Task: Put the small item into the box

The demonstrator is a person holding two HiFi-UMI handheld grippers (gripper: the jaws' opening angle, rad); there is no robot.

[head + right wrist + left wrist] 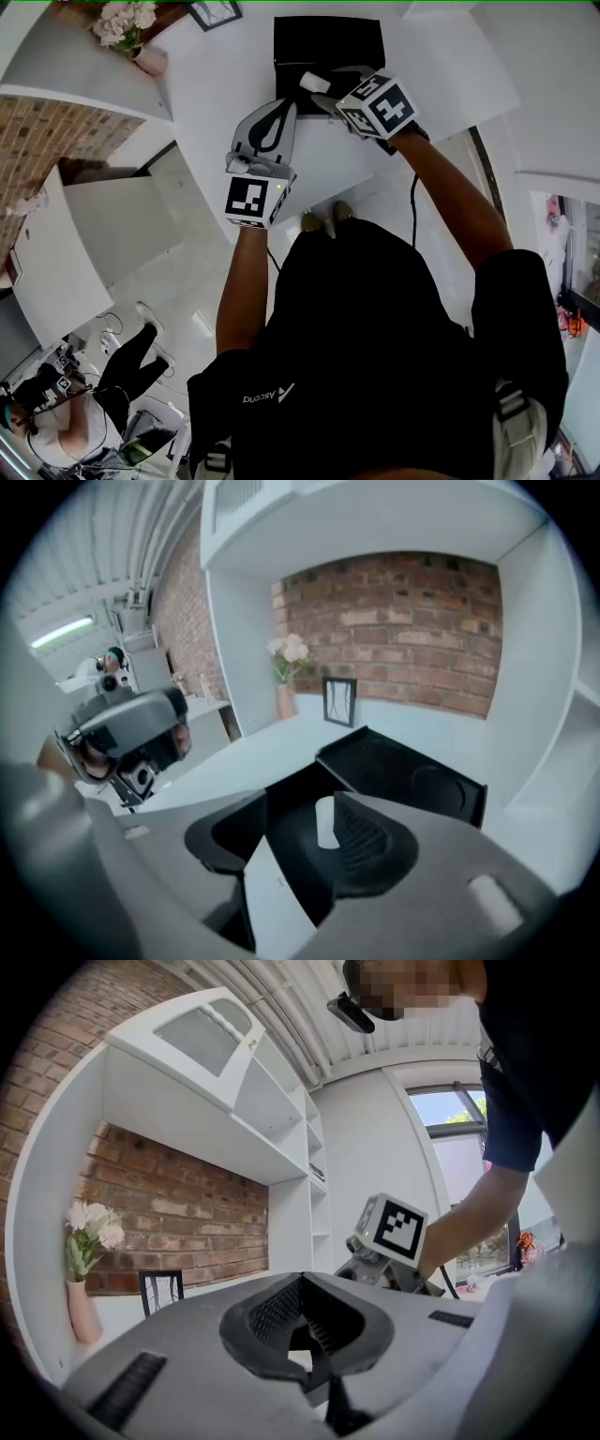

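Sitting on the counter: a black box (328,37) (412,780), open on top, at the far side of the white counter (216,84), straight ahead of the person.
Box contents: a dark inside. The one thing seen over it is the small white item (325,822) (313,82). Whether the item lies on the bottom or leans on a pad I cannot tell.
Item position: between the jaws of the right gripper (317,92) (302,803), over the near part of the box. It is just beside the right-hand ribbed pad and well apart from the other pad.
Item axis: an oblong piece. In the right gripper view its long axis runs along the jaws, with the far end pointing toward the back of the box.
Right tongs: spread wide, pinching nothing, though the item stands in the gap.
Left tongs: the left gripper (279,108) (298,1283) has its tips pressed together with nothing between them. It is held over the counter, nearer the person and to the left of the box.
Second container: a pink vase (148,60) (82,1321) at the far left of the counter, well apart from the box, holding pale flowers (127,21).
Beside the vase: a small dark picture frame (216,11) (339,701), upright against the wall.
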